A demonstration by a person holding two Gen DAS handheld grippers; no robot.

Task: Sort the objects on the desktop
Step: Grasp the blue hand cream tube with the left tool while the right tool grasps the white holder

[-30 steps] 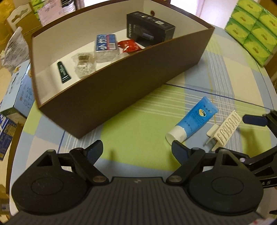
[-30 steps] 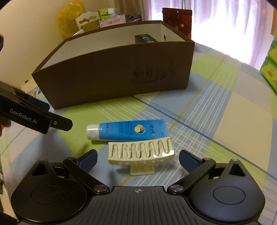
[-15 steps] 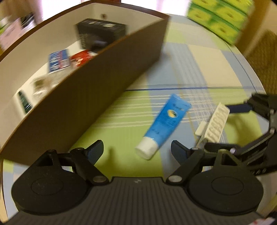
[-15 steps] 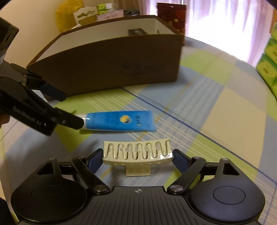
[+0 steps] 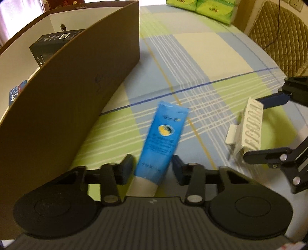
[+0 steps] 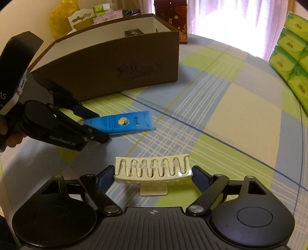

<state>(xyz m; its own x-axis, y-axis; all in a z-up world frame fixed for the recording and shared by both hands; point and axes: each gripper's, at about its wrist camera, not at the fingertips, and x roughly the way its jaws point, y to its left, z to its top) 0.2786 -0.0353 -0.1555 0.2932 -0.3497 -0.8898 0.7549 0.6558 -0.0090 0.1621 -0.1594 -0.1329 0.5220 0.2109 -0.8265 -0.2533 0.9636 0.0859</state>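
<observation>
A blue tube (image 5: 163,134) lies on the checked cloth, cap end toward my left gripper (image 5: 153,170), whose fingers press against both sides near the cap. The right wrist view shows the same tube (image 6: 125,123) with the left gripper (image 6: 94,125) clamped at its cap end. A cream hair clip (image 6: 152,169) sits crosswise between the fingers of my right gripper (image 6: 153,173), which touch both its ends. In the left wrist view the clip (image 5: 252,127) stands on edge within the right gripper (image 5: 269,127). A brown box (image 5: 77,86) (image 6: 115,77) stands behind.
Inside the brown box are a black carton (image 5: 52,42) and a blue packet (image 5: 17,94). Green tissue packs (image 6: 288,57) are stacked at the table's right edge. A red box (image 6: 171,17) stands behind the brown one. A quilted chair back (image 5: 279,38) is beyond the table.
My left gripper swung from the box to the tube and narrowed its fingers around the cap end. The right gripper moved forward over the clip and closed onto its ends.
</observation>
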